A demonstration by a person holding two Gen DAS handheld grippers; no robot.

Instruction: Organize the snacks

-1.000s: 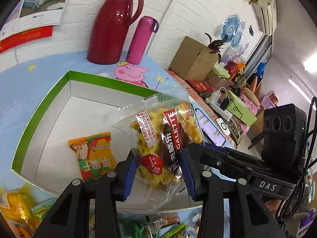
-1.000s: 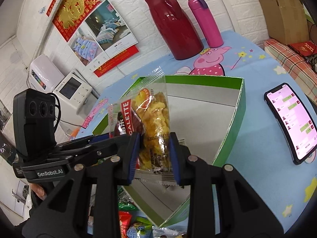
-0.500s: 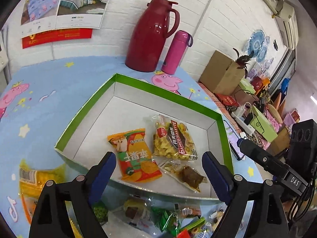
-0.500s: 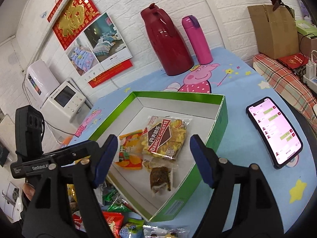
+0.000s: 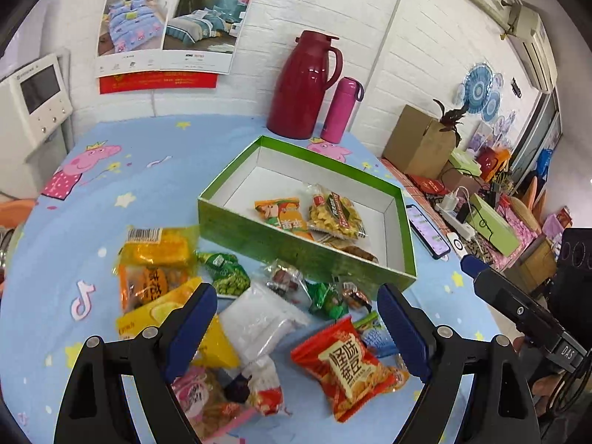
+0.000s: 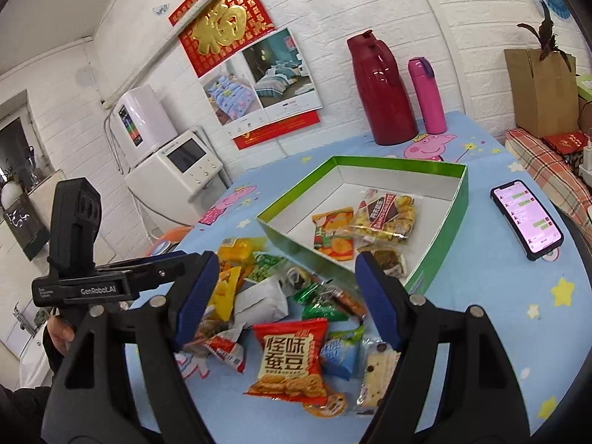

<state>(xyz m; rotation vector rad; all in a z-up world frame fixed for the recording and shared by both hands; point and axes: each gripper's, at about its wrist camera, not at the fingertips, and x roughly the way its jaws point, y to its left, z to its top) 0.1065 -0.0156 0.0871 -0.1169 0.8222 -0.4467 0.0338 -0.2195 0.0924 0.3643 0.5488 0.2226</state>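
Both grippers [image 5: 297, 325] [image 6: 281, 296] gape above loose snacks [image 6: 286, 360] — green box [image 5: 296, 248] beyond.

Both views are bright and evenly lit, with soft, faint shadows under the snack packets on the counter [image 5: 148, 192]. The red thermos [image 5: 305, 85] carries small white glints on its glossy side. Strong fisheye bending curves the brick wall lines, and black vignette fills the corners of each frame. The centre is sharp; packet print reads clearly, while the far right clutter in the left wrist view softens.
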